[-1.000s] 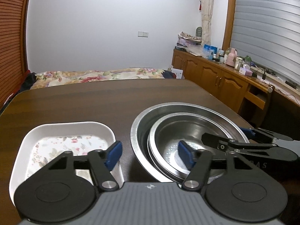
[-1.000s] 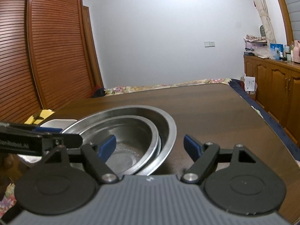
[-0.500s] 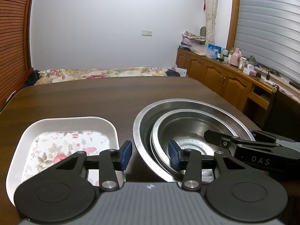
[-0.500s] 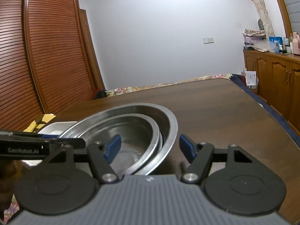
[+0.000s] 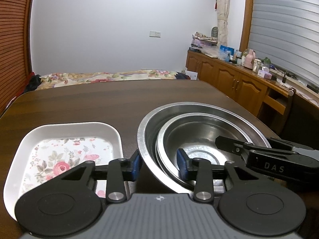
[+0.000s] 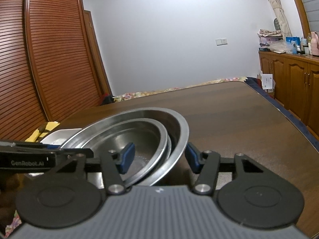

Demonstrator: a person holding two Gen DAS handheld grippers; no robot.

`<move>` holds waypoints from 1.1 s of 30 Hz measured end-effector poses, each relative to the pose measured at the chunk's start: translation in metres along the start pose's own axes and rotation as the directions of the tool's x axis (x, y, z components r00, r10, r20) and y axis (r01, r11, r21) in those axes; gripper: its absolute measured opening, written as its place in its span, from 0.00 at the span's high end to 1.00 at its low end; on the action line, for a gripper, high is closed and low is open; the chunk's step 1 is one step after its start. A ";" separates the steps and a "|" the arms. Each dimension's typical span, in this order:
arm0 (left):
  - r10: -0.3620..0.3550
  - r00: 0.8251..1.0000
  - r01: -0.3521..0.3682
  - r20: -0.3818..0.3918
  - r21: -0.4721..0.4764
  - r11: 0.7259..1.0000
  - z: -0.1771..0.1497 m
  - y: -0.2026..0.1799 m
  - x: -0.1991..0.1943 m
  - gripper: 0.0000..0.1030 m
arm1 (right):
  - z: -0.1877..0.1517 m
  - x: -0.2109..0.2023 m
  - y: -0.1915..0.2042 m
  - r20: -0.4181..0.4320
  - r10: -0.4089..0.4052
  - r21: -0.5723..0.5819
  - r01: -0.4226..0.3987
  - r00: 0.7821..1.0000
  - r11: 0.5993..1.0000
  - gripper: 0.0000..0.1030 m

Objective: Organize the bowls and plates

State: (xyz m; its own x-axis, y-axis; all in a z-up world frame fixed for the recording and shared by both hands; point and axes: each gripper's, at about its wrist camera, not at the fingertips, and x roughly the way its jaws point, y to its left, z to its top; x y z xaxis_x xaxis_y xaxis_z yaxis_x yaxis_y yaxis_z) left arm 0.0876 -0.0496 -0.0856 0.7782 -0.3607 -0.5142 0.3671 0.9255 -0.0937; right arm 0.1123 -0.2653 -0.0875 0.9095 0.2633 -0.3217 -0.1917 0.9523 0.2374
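Observation:
Two steel bowls sit nested on the dark wooden table [image 5: 99,103]: a small bowl [image 5: 199,135] inside a large bowl [image 5: 199,107]. My left gripper [image 5: 159,166] is shut across their near left walls, one blue pad outside the large bowl and one inside the small bowl. My right gripper [image 6: 159,157] grips the opposite side of the large bowl [image 6: 179,123] and small bowl [image 6: 139,135] the same way. A white rectangular plate [image 5: 65,151] with a flower print lies just left of the bowls. Its corner also shows in the right wrist view as the plate [image 6: 59,135].
Beyond the table's far edge is a bed with a floral cover [image 5: 103,75]. Wooden cabinets [image 5: 239,83] with clutter on top line the right wall. Louvred wardrobe doors [image 6: 49,69] stand at the left. A yellow and black object [image 6: 41,131] lies by the plate.
Both grippers have narrowed around the bowls' walls. The left stopped closing half a second ago, while the right kept closing until now. Bowls and plate have stayed in place.

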 end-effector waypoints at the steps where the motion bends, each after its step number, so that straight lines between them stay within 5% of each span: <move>1: 0.003 1.000 -0.003 0.000 0.002 1.000 0.000 0.000 0.000 0.65 | 0.000 0.000 0.000 0.000 0.002 -0.001 -0.002 1.000 1.000 0.51; 13: 0.016 1.000 -0.016 -0.004 -0.004 1.000 0.001 0.001 -0.001 0.67 | 0.004 -0.002 -0.001 0.003 0.010 0.020 -0.010 1.000 1.000 0.67; 33: 0.013 0.996 -0.011 0.089 -0.018 1.000 0.040 0.008 -0.041 0.68 | 0.039 -0.017 0.014 0.077 0.052 0.034 -0.055 0.996 0.998 0.67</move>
State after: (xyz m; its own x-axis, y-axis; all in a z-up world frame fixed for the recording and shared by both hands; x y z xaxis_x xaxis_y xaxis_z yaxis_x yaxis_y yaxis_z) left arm 0.0787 -0.0322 -0.0313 0.8252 -0.3580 -0.4369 0.3495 0.9313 -0.1029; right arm 0.1091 -0.2626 -0.0428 0.9240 0.2999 -0.2374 -0.2287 0.9307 0.2854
